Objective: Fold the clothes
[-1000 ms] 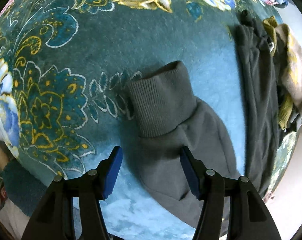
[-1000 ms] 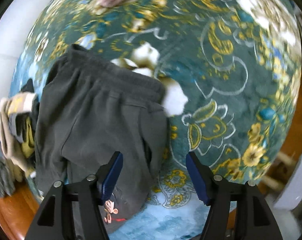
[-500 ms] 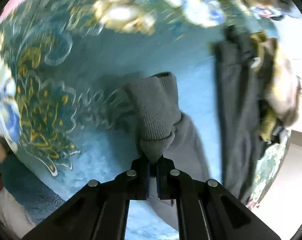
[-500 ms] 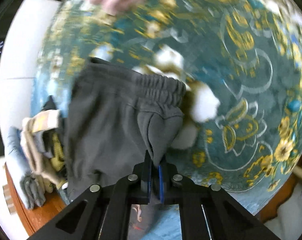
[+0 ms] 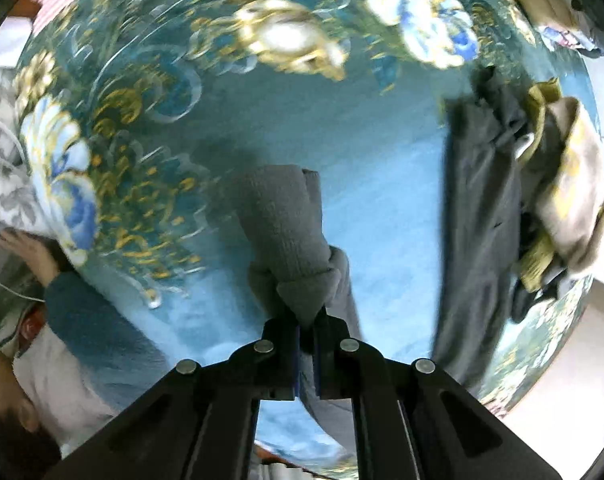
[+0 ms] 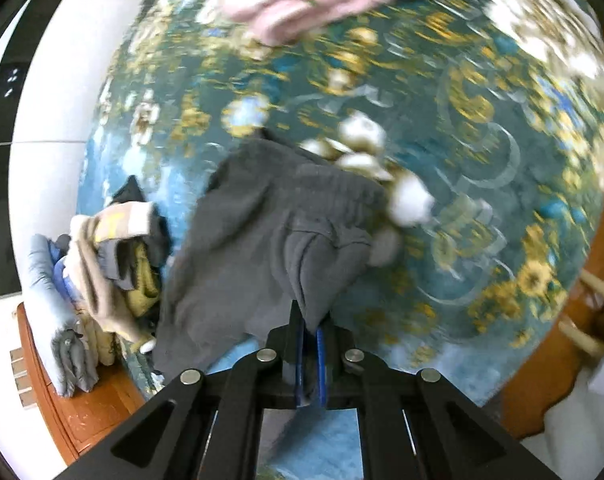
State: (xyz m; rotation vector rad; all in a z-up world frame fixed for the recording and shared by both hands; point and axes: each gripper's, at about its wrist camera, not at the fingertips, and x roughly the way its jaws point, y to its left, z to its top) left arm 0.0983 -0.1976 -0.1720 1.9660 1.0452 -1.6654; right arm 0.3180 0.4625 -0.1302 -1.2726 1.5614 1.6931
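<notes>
The grey sweatpants (image 6: 261, 240) are soft, dark grey fleece, spread over a teal floral blanket (image 6: 482, 160). The waist end, with its gathered elastic band, lies crumpled and partly lifted, a pinch of fabric near the waistband drawn up into a peak. At the other end the ribbed ankle cuff (image 5: 279, 216) stands up off the blanket, the leg fabric just below it bunched into a tight fold. The rest of the leg (image 5: 478, 216) lies long and flat alongside.
</notes>
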